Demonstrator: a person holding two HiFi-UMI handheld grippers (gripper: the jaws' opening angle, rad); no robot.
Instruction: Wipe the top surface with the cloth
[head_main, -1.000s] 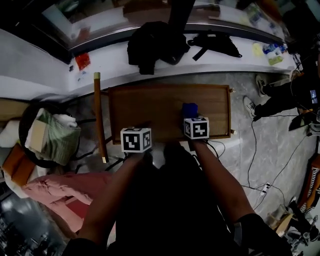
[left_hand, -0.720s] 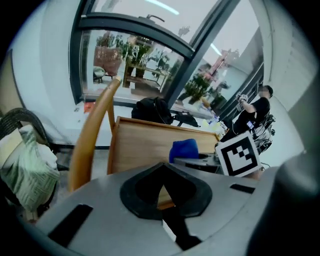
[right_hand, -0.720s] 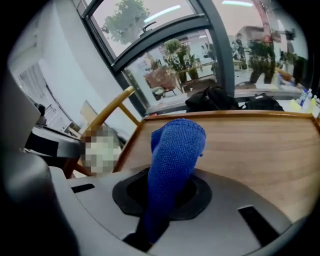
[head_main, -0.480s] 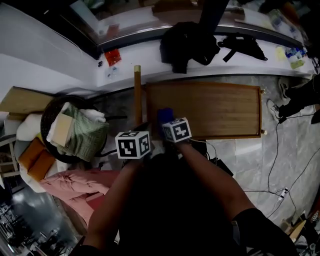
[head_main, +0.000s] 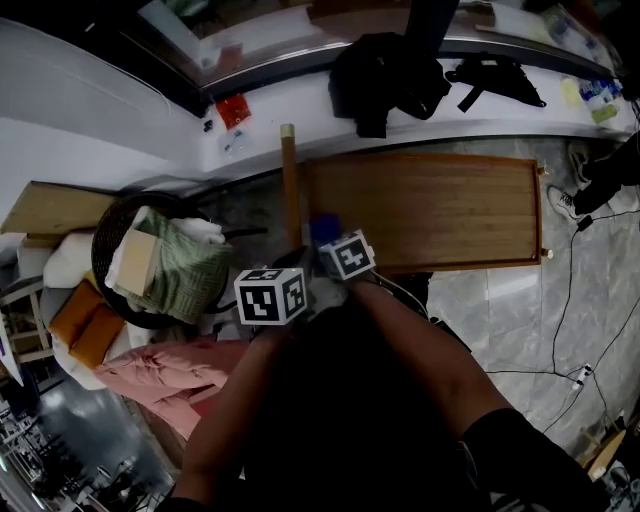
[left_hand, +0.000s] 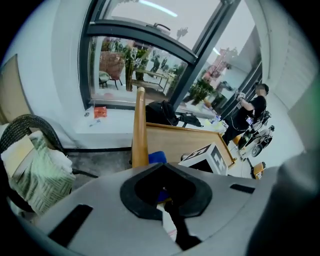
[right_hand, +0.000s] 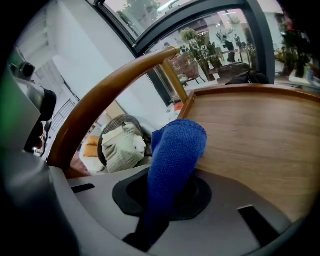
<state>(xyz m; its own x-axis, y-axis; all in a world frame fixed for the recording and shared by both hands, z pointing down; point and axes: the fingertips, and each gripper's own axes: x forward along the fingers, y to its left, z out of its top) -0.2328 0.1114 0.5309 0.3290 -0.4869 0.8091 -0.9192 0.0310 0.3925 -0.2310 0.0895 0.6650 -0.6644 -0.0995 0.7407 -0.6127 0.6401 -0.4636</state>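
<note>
The fingers of your right gripper (right_hand: 150, 225) are clamped on the blue cloth (right_hand: 175, 150). The cloth sits at the end of the wooden desk (right_hand: 250, 130), next to the curved wooden rail (right_hand: 110, 95). The fingers of your left gripper (left_hand: 170, 225) are together with nothing between them. That gripper is off the desk, just beside the right one.

We see the blue cloth (right_hand: 175, 150), bunched into a thick fold, touching the left end of the wooden worktop (head_main: 430, 210).
</note>
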